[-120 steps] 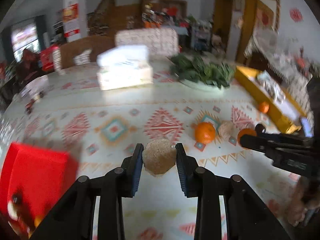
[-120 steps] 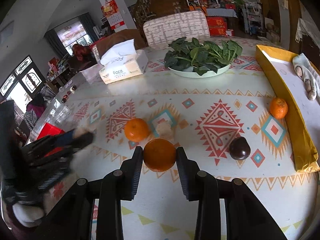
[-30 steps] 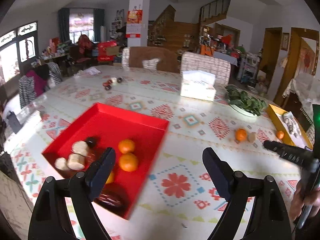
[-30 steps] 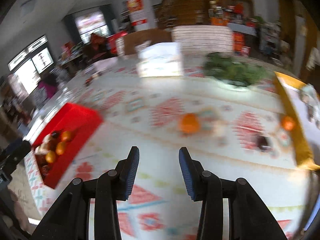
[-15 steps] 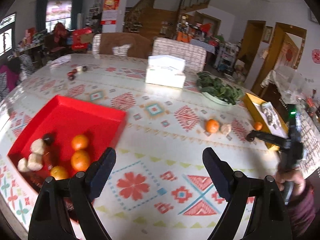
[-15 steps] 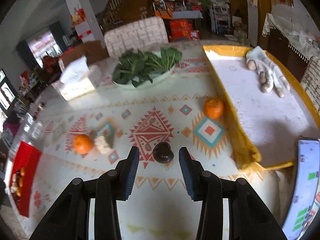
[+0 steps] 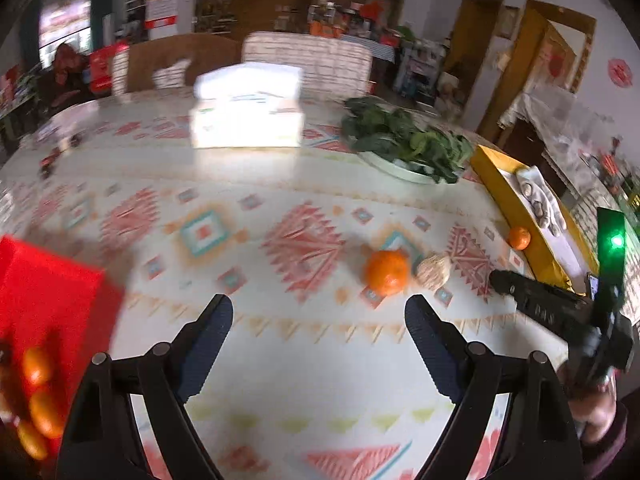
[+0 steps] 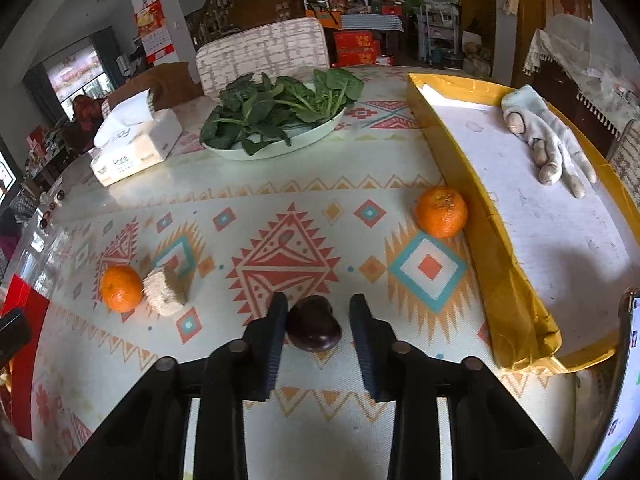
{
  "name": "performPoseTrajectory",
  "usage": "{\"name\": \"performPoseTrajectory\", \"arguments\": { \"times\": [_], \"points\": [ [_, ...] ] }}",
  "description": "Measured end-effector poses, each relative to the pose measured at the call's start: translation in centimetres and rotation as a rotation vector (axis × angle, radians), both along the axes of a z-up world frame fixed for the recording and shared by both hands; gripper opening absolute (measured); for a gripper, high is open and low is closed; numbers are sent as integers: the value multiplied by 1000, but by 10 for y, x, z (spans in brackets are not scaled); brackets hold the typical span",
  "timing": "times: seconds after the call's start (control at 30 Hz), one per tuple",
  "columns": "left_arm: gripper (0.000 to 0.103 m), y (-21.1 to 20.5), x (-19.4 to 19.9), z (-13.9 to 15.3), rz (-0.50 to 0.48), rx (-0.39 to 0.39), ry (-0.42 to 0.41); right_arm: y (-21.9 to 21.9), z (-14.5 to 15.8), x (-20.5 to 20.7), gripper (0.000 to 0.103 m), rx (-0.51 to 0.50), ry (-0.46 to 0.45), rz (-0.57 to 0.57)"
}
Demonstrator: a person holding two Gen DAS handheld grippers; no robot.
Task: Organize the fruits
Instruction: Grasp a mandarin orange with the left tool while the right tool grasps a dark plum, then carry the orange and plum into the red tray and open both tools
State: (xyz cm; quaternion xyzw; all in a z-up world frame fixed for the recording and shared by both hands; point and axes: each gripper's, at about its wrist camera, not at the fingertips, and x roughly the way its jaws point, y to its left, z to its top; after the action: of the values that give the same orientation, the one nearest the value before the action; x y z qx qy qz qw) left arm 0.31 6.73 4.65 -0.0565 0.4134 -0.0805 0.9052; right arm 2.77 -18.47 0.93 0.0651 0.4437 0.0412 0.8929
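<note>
A dark purple fruit (image 8: 314,328) lies on the patterned tablecloth between the fingers of my right gripper (image 8: 319,312). Its jaws are closing: the left pad is at the fruit and a narrow gap shows at the right pad. Left of it sit an orange (image 8: 121,288) and a beige lump (image 8: 164,292). Another orange (image 8: 441,211) rests against the yellow tray. My left gripper (image 7: 319,320) hangs wide open and empty over the cloth, short of that orange (image 7: 386,272) and lump (image 7: 433,271). The red tray (image 7: 48,280), holding oranges (image 7: 36,364), is at the left edge.
A tissue box (image 8: 132,148) and a plate of leafy greens (image 8: 276,120) stand at the back. The yellow tray (image 8: 500,280) with a glove (image 8: 548,148) lines the right side. A phone (image 8: 624,380) lies at the right edge. A hand (image 7: 596,412) holds the right gripper (image 7: 498,278).
The left gripper swung right, away from the red tray and toward the loose orange. The right gripper came down around the dark fruit and its fingers narrowed.
</note>
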Motion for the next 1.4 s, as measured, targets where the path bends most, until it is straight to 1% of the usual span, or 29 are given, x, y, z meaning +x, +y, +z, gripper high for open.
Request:
{"name": "performPoseTrajectory", "arguments": {
  "times": [0.07, 0.13, 0.23, 0.33, 0.4, 0.43, 0.5, 0.53, 0.57, 0.63, 0.7, 0.73, 0.8, 0.97, 1.0, 1.1, 1.17, 1.23, 1.33, 1.4],
  "points": [
    [80, -11, 14, -6, -27, -2, -5, 4, 0, -3, 29, -10, 1, 10],
    [75, -21, 28, -15, -63, -3, 7, 6, 1, -4, 29, -22, 1, 18],
    [74, -33, 41, -26, -75, 23, 24, 2, 1, -4, 29, 3, 8, 21],
    [74, -40, 49, -32, -92, 10, 32, 0, 1, -3, 29, 28, 16, 20],
    [74, -46, 51, -36, -107, 20, 41, 0, 1, -3, 29, 28, 18, 23],
    [70, -49, 51, -38, -120, 25, 45, 1, 1, -3, 29, 26, 17, 24],
    [55, -55, 48, -38, -154, 28, 37, 1, 1, -3, 29, 25, 18, 26],
    [35, -57, 47, -37, -180, 7, 40, 1, 1, -3, 29, 26, 18, 25],
    [31, -59, 45, -36, -198, -17, 45, 1, 1, -3, 29, 27, 17, 25],
    [31, -60, 43, -34, -181, 15, 26, 1, 1, -3, 29, 25, 15, 23],
    [31, -58, 40, -32, -179, 2, 21, 1, 1, -3, 29, 25, 12, 23],
    [31, -54, 38, -30, -164, -2, 19, 1, 1, -4, 29, 28, 11, 22],
    [30, -43, 31, -24, -136, -36, 15, 1, 4, -5, 29, 44, 0, 28],
    [31, -6, -7, 1, -60, -103, -26, 7, 13, -13, 29, 79, -45, 67],
    [31, 5, -18, 6, -38, -119, -35, 8, 14, -15, 29, 97, -50, 80],
    [31, 41, -50, 18, 42, -163, -65, 11, 18, -20, 29, 207, -50, 142],
    [31, 69, -72, 24, 110, -172, -92, 17, 20, -23, 29, 232, -51, 170],
    [31, 92, -87, 29, 165, -175, -113, 25, 21, -27, 29, 229, -58, 196],
    [31, 134, -113, 34, 266, -153, -146, 40, 21, -32, 29, 228, -55, 224],
    [31, 159, -126, 34, 321, -146, -151, 49, 22, -35, 29, 228, -48, 238]
  ]
}}
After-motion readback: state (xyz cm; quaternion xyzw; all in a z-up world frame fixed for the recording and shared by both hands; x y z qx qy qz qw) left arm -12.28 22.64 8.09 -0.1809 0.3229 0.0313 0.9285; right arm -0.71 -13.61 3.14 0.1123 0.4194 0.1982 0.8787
